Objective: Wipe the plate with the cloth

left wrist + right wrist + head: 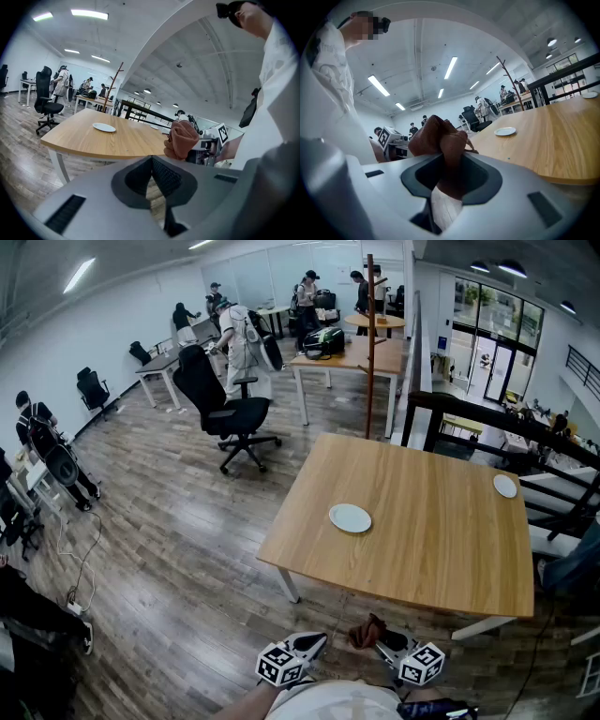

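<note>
A white plate point(350, 517) lies on the wooden table point(441, 549), left of its middle; it also shows as the plate point(103, 127) and the plate point(505, 131) in the two gripper views. My right gripper point(386, 642) is held low in front of the table's near edge, shut on a bunched brown cloth point(367, 630). The cloth point(439, 138) sticks up out of its jaws. My left gripper point(312, 645) hangs just to the left, shut with nothing in it. Seen from the left gripper point(152, 162), the cloth point(181, 138) is off to the right.
A second small plate point(505, 486) sits near the table's far right edge. A black office chair point(223, 411) stands on the wood floor to the far left of the table. A coat stand point(371, 343) and more desks with several people are behind.
</note>
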A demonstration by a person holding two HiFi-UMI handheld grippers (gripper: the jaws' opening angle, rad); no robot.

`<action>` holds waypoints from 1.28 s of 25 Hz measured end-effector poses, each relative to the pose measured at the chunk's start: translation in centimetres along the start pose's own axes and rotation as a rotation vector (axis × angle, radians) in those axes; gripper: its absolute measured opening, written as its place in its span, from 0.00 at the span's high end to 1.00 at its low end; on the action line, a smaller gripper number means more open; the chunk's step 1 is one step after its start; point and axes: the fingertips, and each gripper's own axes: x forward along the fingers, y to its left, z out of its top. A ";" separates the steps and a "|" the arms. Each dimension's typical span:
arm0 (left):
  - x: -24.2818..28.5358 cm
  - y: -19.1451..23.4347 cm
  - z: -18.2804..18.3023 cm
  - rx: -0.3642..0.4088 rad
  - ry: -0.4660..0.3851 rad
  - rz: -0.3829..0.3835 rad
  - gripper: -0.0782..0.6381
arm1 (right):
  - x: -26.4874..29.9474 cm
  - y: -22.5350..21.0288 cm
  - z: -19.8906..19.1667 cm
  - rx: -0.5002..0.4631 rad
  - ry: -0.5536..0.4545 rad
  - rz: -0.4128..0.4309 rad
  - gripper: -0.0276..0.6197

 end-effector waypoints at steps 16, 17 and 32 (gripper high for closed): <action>-2.8 1.9 -0.8 0.002 -0.037 0.017 0.88 | 2.4 1.7 0.1 0.020 -0.052 0.006 0.77; -3.0 2.0 -0.7 0.000 -0.039 0.021 0.88 | 2.6 1.9 0.2 0.023 -0.051 0.006 0.77; -6.4 3.1 -3.6 -0.045 -0.044 0.019 0.88 | 3.4 5.1 -2.8 0.049 -0.001 -0.042 0.77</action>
